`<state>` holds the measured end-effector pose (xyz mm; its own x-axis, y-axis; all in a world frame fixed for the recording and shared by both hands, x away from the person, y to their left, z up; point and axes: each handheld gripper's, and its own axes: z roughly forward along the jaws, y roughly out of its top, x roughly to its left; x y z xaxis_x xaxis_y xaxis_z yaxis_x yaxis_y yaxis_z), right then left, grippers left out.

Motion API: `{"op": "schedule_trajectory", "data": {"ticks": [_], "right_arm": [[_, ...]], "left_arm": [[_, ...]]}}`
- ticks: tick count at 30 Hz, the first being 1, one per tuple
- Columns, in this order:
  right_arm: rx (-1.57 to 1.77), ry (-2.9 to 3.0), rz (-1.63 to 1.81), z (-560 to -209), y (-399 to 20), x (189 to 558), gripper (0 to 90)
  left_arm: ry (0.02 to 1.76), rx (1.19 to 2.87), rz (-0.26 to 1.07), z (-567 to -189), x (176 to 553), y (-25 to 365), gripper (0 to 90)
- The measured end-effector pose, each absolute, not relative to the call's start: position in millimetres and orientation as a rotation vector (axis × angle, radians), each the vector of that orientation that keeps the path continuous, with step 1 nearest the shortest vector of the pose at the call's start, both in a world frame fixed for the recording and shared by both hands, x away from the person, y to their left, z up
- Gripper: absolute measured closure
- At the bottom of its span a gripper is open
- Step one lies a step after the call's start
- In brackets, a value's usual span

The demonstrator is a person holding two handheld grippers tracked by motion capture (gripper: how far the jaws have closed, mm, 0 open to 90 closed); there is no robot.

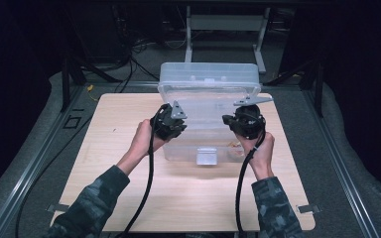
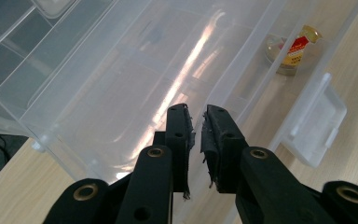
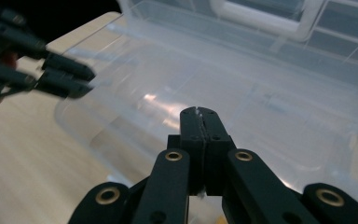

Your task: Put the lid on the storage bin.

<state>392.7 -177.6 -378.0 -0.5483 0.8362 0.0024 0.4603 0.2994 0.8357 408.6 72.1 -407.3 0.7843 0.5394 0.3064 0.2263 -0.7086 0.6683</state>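
Dark floor and black curtains ring the pale wooden worktop (image 1: 129,148) where I stand with a tool in each hand. On it sits a clear plastic storage box (image 1: 206,119), its lid (image 1: 209,74) swung up and standing behind the open tub at the far side of the worktop. A white latch (image 1: 207,156) hangs from the near wall of the box, facing me. My left gripper (image 1: 171,124) is at the left wall of the tub, and my right gripper (image 1: 245,121) is at the right wall, both near the rim. In the left gripper view my fingers (image 2: 182,135) are all but closed, a thin slit between the pads and nothing caught in it; the box wall lies just beyond their tips. Through the clear plastic I see a small round item with a red and yellow label (image 2: 293,49) lying inside, near the latch end. In the right gripper view my fingers (image 3: 191,130) are clenched pad to pad, empty, pointing into the tub.
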Motion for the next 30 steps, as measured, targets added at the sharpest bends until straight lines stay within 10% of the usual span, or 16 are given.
{"op": "schedule_trajectory", "data": {"ticks": [17, 30], "right_arm": [[1.24, 2.099, 1.122, -390, -172, 410, 90.0], [1.255, 2.114, 1.081, -395, -172, 402, 90.0]], "left_arm": [[0.582, 2.366, 0.657, -428, 392, 71, 77.8], [0.702, 2.292, 0.575, -419, 373, 92, 32.6]]}}
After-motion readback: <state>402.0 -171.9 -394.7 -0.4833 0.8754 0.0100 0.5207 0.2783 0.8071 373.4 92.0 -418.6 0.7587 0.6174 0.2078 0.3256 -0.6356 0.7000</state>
